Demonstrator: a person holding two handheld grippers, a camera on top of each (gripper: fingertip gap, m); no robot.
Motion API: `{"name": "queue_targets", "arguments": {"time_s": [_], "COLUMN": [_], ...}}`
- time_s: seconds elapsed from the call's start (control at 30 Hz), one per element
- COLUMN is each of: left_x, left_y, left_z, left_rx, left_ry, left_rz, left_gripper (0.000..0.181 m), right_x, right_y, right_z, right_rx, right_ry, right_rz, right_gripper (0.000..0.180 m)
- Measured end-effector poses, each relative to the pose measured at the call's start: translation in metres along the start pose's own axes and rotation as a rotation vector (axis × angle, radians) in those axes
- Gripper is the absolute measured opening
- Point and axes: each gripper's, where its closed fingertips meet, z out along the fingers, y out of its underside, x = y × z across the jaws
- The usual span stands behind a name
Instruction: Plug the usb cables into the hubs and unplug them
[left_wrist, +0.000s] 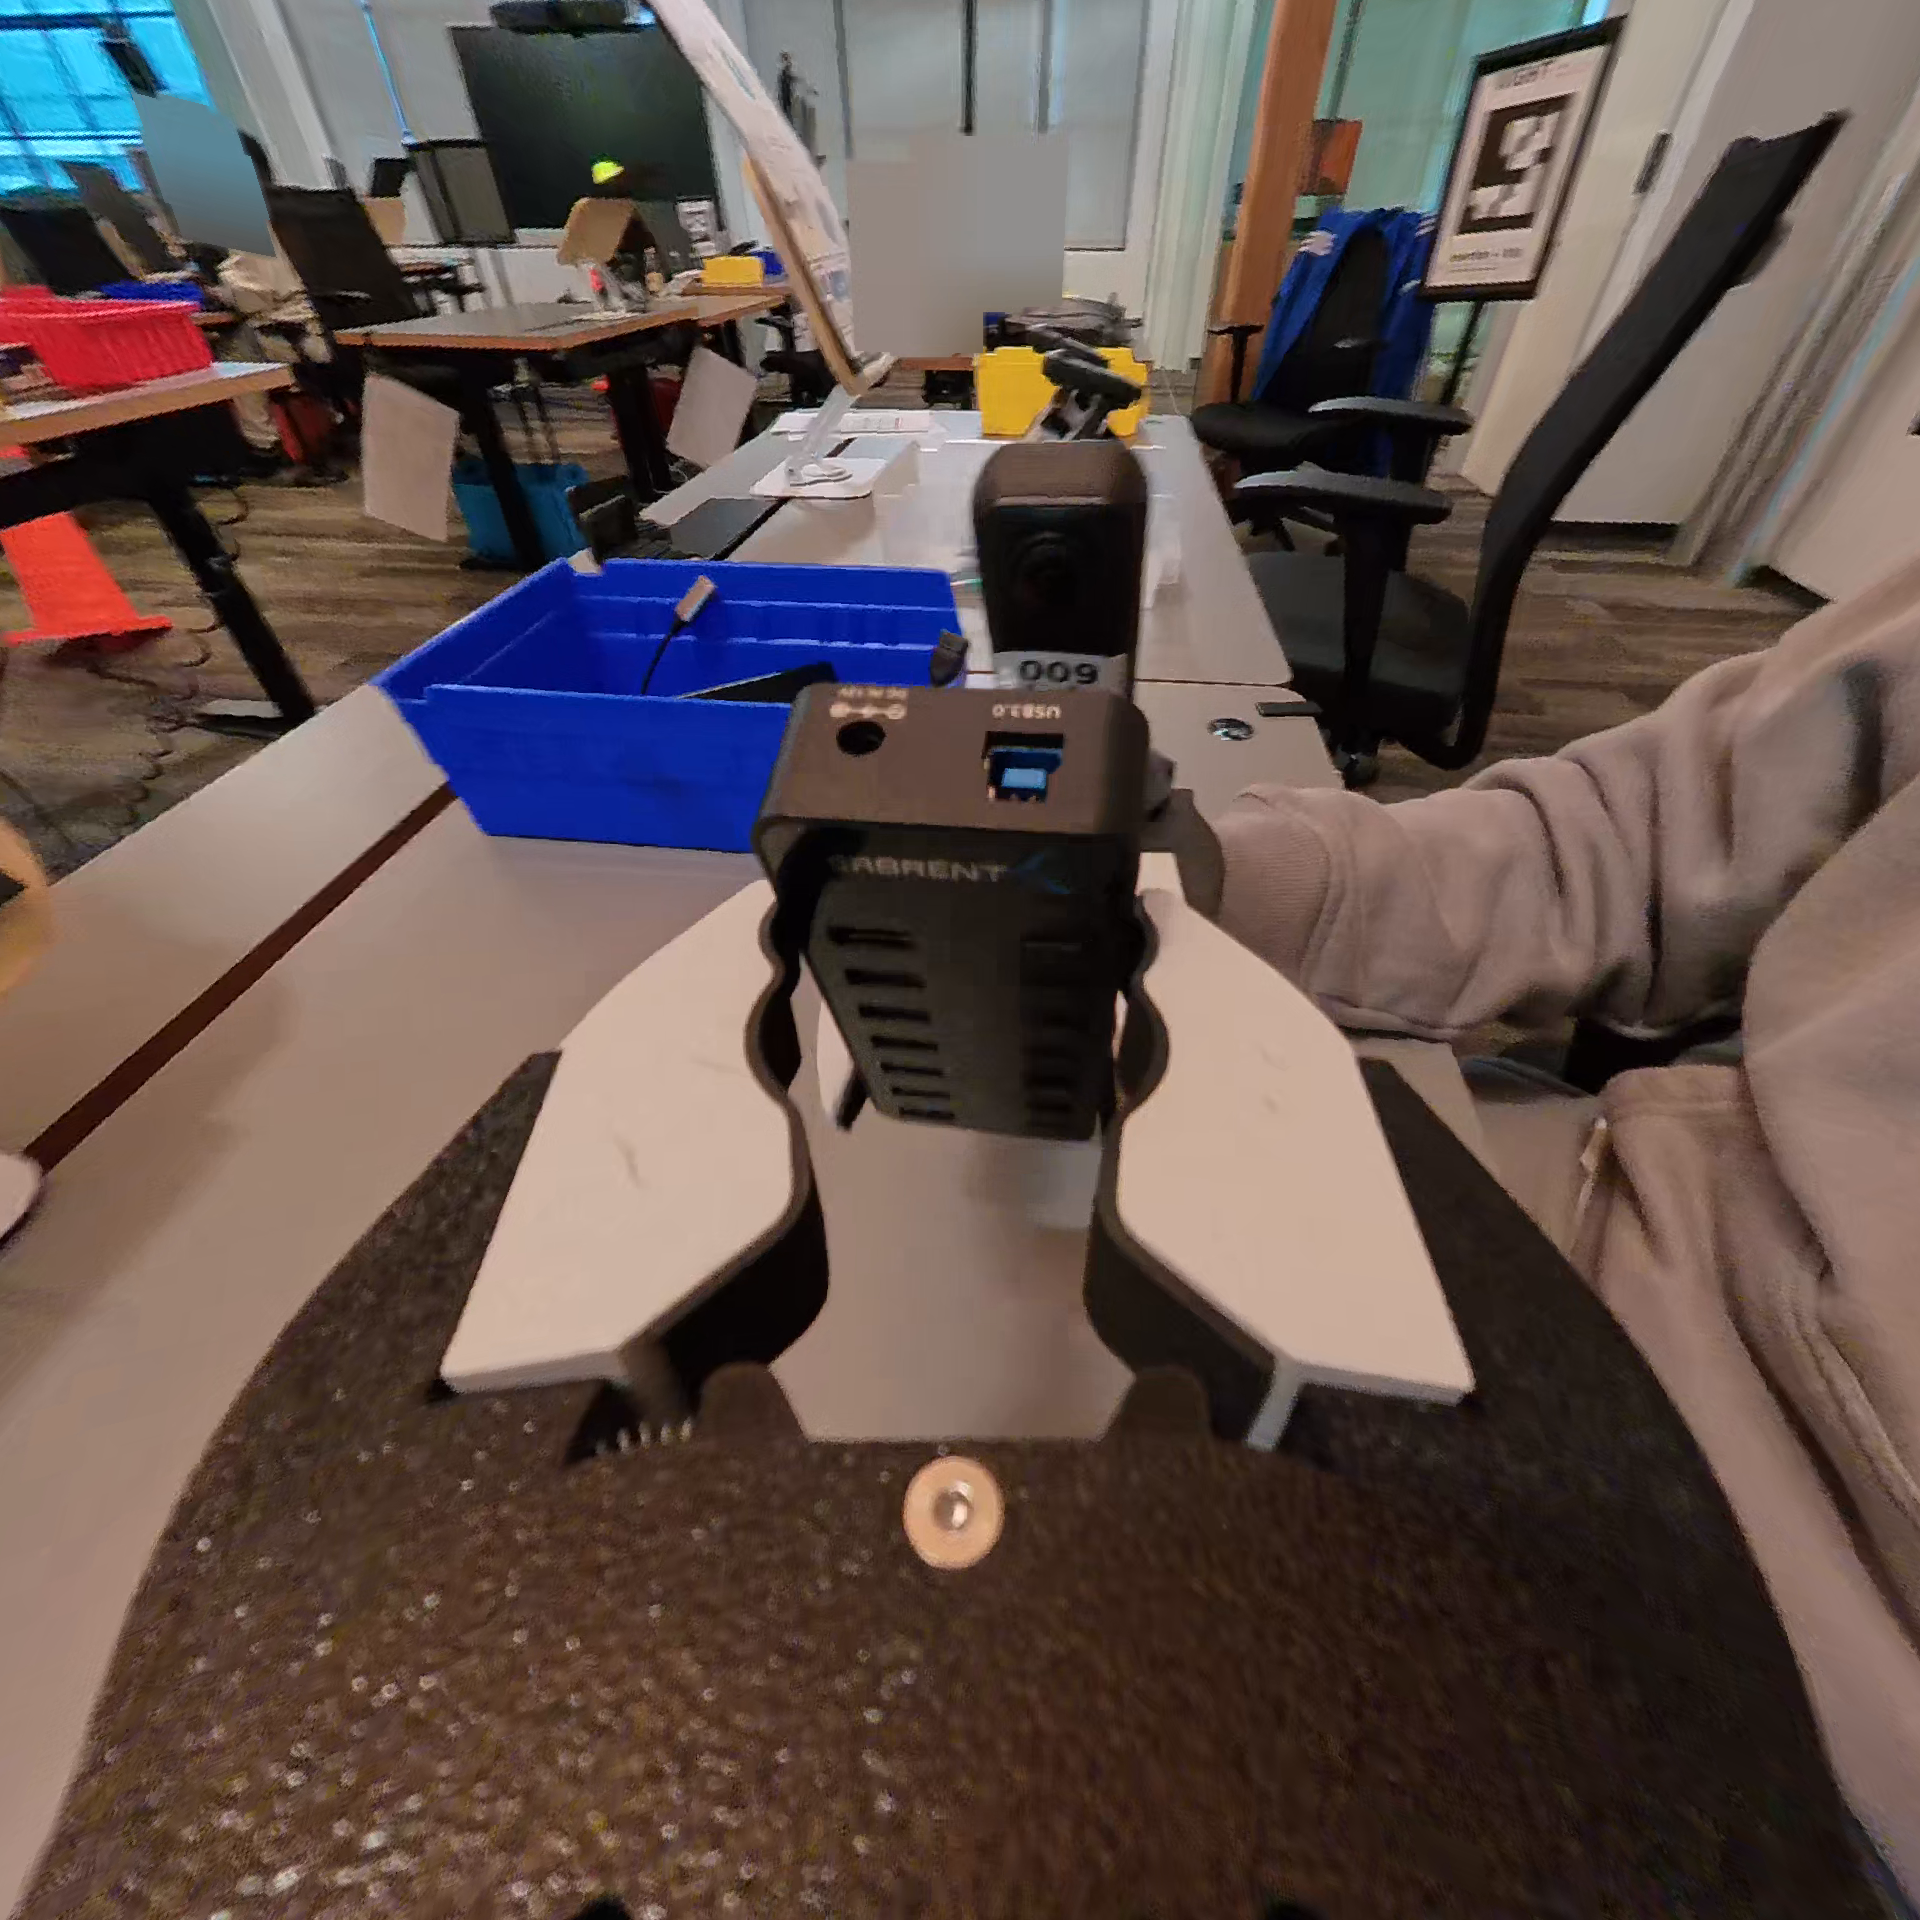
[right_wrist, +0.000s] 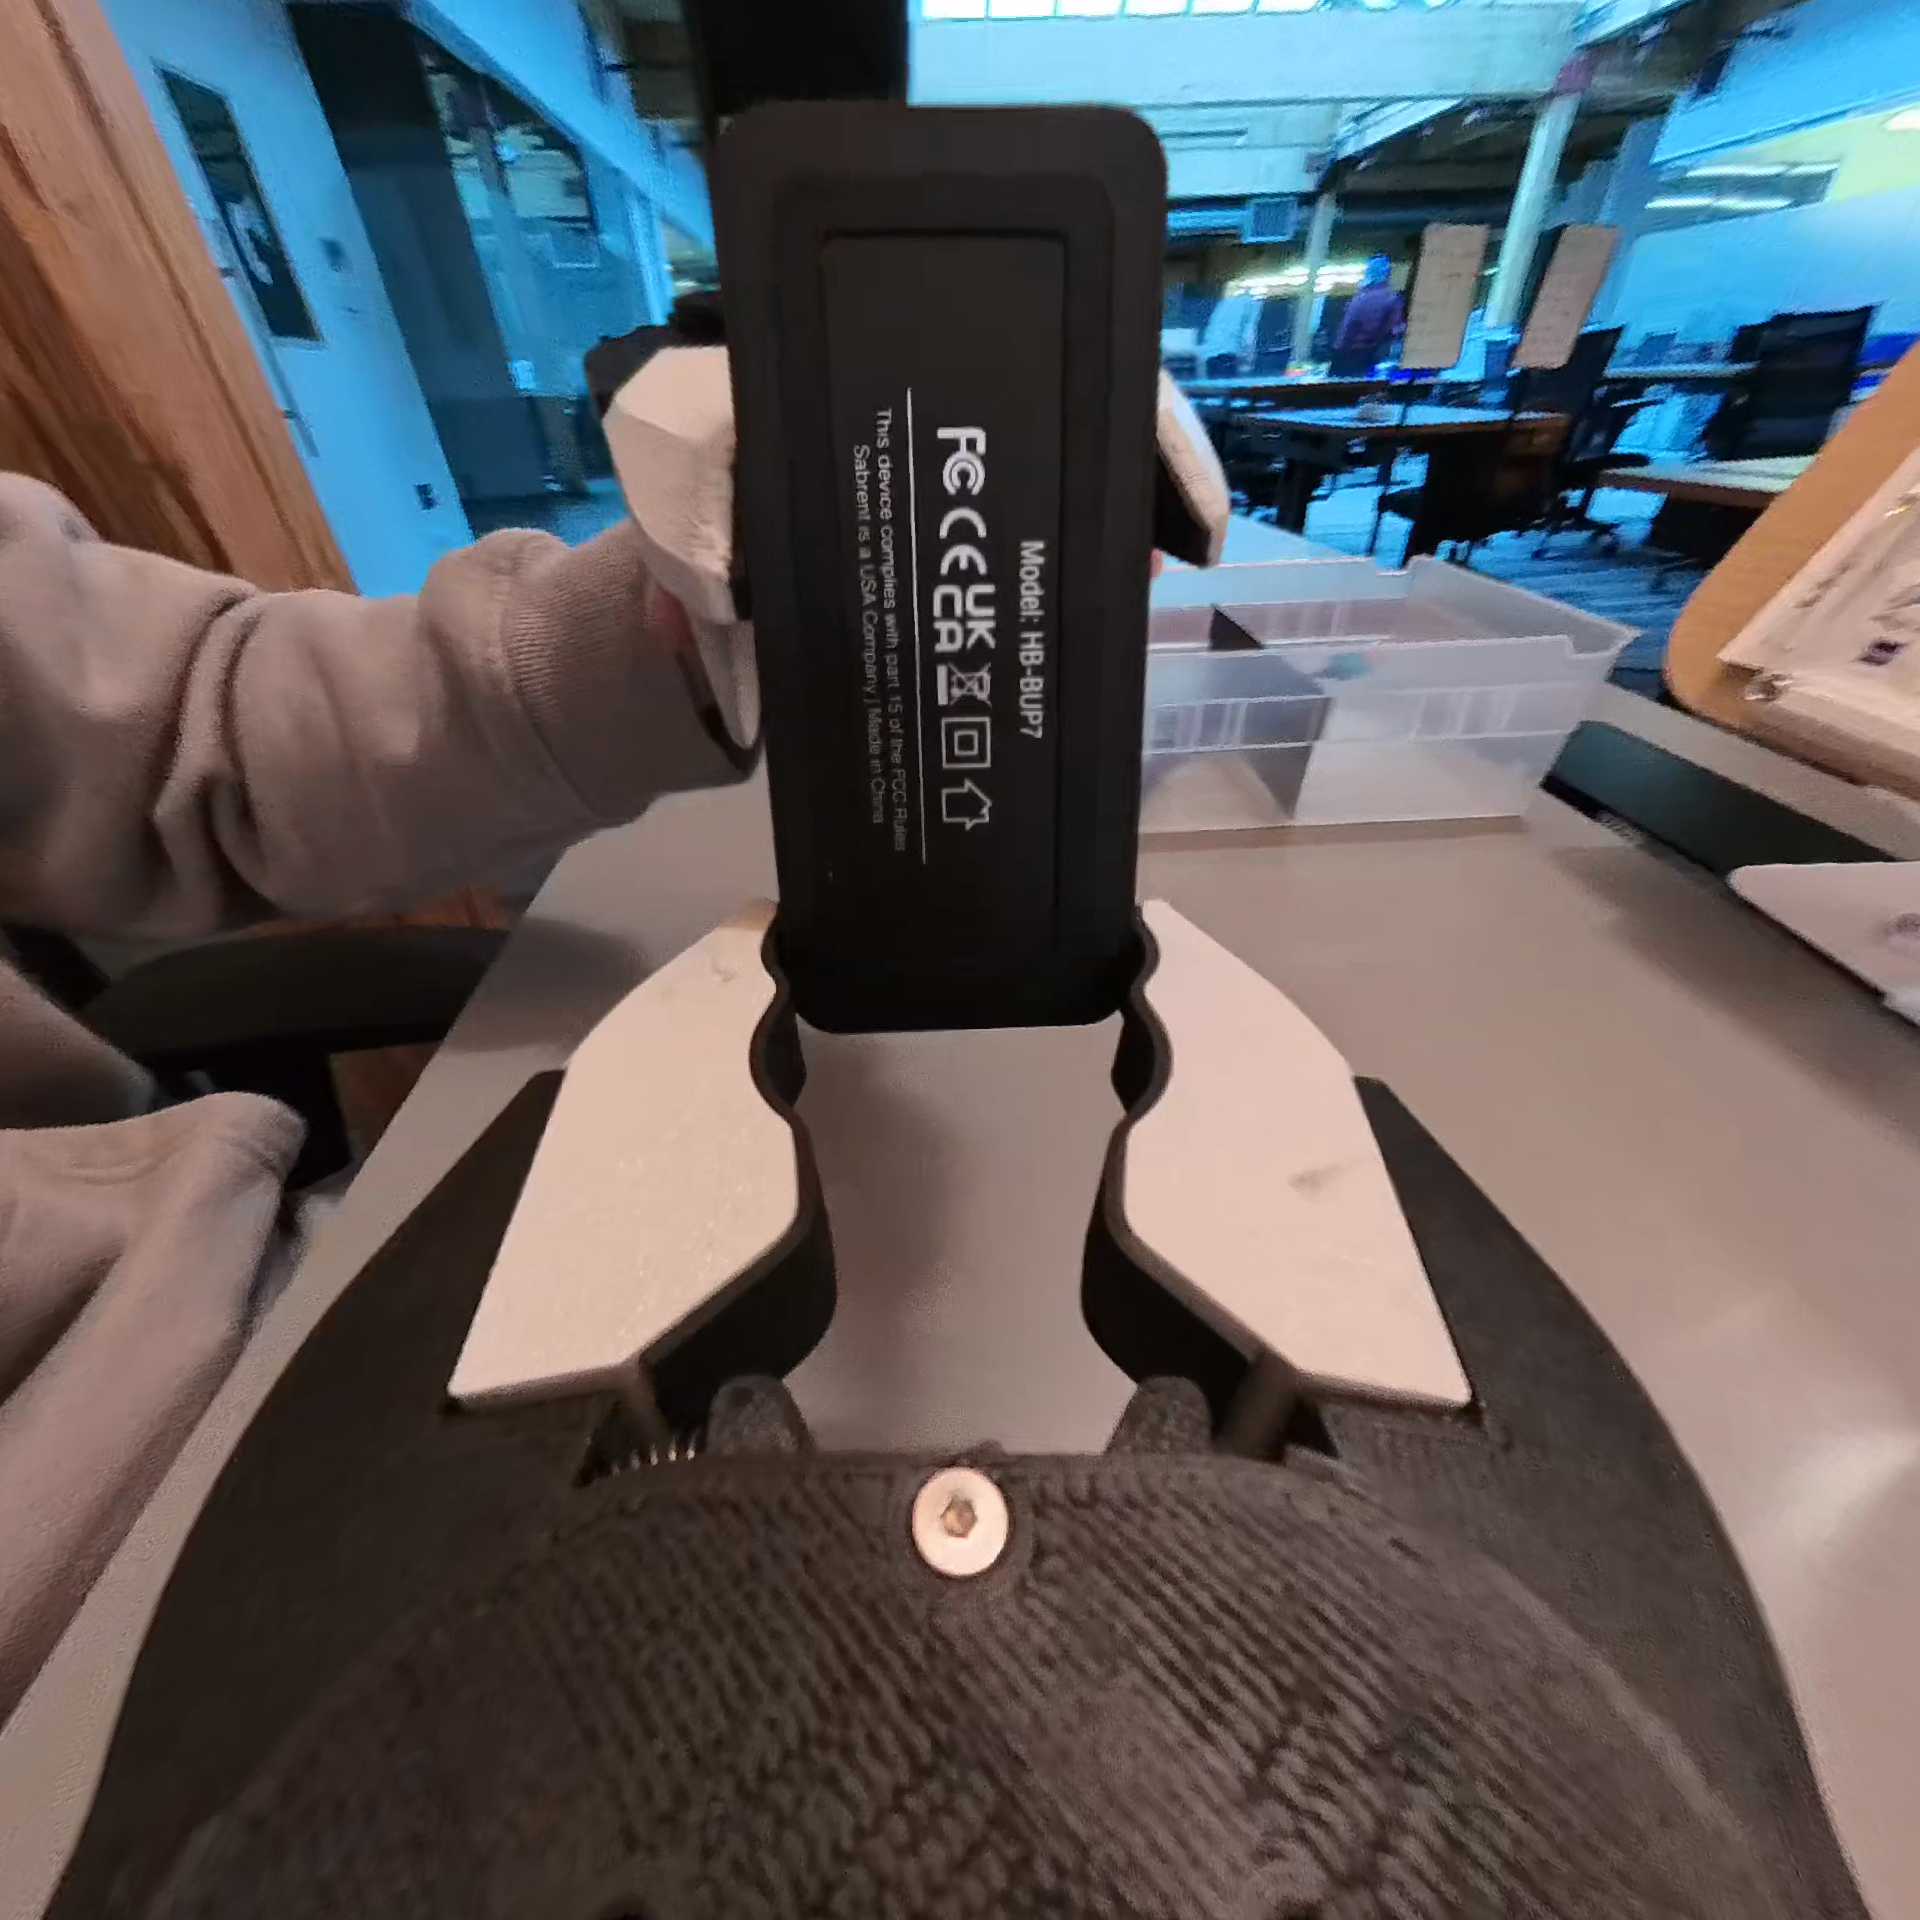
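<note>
- The black USB hub (left_wrist: 951, 935) is being held upright in the air above the grey bench (left_wrist: 312, 1039), clear of its surface.
- The left gripper (left_wrist: 954, 966) is clamping the hub across its slotted port face, one white finger on each long side.
- The right gripper (right_wrist: 956, 971) is clenching the lower end of the same hub (right_wrist: 940, 520), whose printed back is facing the right wrist view.
- In the right wrist view, the left gripper's fingers (right_wrist: 675, 488) are showing on both sides of the hub, higher up.
- The hub's end face, carrying a round socket and a blue port, is pointing upward in the left wrist view.
- A blue bin (left_wrist: 582, 707) holding a cable (left_wrist: 675, 634) is sitting on the bench behind the hub.
- A clear plastic tray (right_wrist: 1371, 696) is resting on the bench beyond the hub in the right wrist view.
- Grey sleeves (left_wrist: 1507, 883) are reaching in from the side.
</note>
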Motion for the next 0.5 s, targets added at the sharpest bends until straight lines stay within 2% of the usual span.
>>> {"name": "queue_targets", "arguments": {"time_s": [0.1, 0.17, 0.37, 0.5], "left_x": [-0.007, -0.004, 0.004, 0.005], "left_y": [-0.009, -0.016, -0.004, -0.007], "left_z": [-0.008, -0.009, -0.005, 0.001], "left_rx": [0.006, 0.004, -0.195, -0.189], "left_ry": [-0.101, -0.102, -0.071, -0.116], "left_rz": [0.058, 0.078, 0.192, 0.206], "left_gripper": [0.064, 0.064, 0.060, 0.059], "right_x": [0.005, 0.002, 0.001, 0.004], "right_y": [0.001, 0.003, 0.020, 0.015], "right_z": [-0.002, 0.001, 0.005, 0.006], "right_rx": [-0.020, -0.023, -0.125, -0.050], "right_ry": [0.033, 0.018, 0.036, 0.044], "right_rz": [-0.028, -0.025, -0.095, -0.048], "right_gripper": [0.059, 0.059, 0.059, 0.060]}}
